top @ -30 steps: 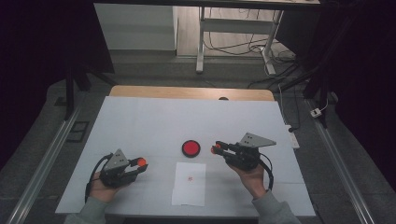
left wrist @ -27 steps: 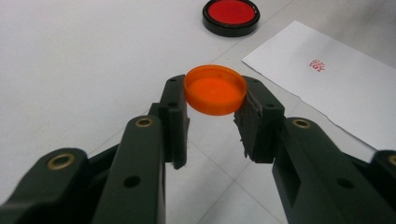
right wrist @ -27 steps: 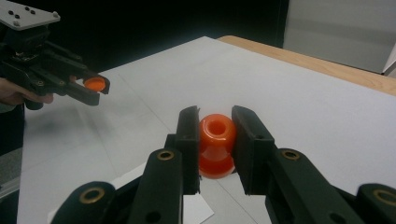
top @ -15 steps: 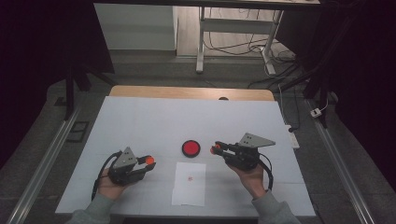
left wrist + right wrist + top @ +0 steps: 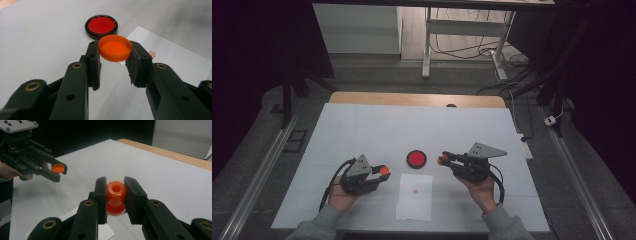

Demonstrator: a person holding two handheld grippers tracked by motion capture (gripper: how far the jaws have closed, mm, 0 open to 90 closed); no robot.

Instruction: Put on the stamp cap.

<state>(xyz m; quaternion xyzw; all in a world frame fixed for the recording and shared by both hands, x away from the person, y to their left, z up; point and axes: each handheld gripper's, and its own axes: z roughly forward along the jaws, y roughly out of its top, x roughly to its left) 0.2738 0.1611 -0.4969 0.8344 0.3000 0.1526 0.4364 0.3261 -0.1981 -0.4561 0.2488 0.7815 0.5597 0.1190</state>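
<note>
So there were two grippers in play, each one holding a single orange piece. The left gripper (image 5: 114,53) was clamped on one shallow orange cap (image 5: 115,47), held above the white table (image 5: 362,130), just short of the one red disc with a black rim (image 5: 101,26). The right gripper (image 5: 115,188) was pinched on one orange stamp-like knob (image 5: 116,197), hollow end facing the camera. One sheet of paper (image 5: 414,196) with a small red mark lay flat between both hands, near the disc.

High view overlooks table (image 5: 362,130) (gripper views close, level)
</note>
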